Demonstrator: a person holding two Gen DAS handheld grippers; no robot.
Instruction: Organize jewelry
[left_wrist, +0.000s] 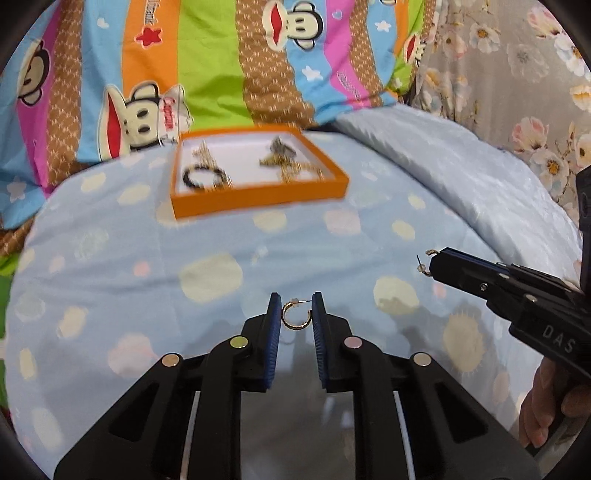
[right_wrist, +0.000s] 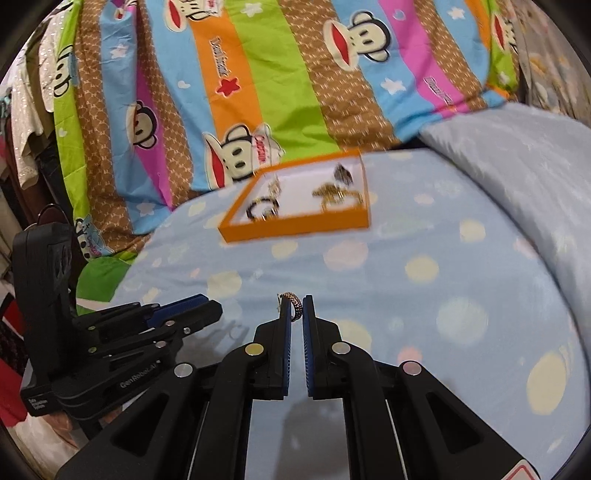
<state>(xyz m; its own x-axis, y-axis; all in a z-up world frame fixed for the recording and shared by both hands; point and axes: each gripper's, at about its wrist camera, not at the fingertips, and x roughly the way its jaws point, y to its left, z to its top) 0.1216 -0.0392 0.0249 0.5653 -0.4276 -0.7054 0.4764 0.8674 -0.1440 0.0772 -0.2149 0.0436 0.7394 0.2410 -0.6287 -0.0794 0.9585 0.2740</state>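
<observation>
In the left wrist view my left gripper (left_wrist: 295, 314) is shut on a small gold hoop earring (left_wrist: 290, 319), pinched across between its blue pads above the bedsheet. My right gripper (right_wrist: 295, 308) is shut on a stone-studded hoop earring (right_wrist: 294, 305) at its fingertips. That same gripper (left_wrist: 430, 264) shows at the right of the left wrist view, with its earring (left_wrist: 424, 264) sticking out of the tip. The orange tray (left_wrist: 258, 201) (right_wrist: 295, 229) lies further up the bed, ahead of both grippers. It holds a black ring-shaped piece (left_wrist: 203, 177) and gold chains (left_wrist: 291, 166).
The bed has a light blue sheet with pale dots (left_wrist: 221, 266). A striped cartoon-monkey quilt (left_wrist: 221, 62) is bunched behind the tray, and a pale blue pillow (left_wrist: 461, 173) lies at the right. A person's hand (left_wrist: 550, 402) grips the right tool. Clothes (right_wrist: 26, 122) hang at the far left.
</observation>
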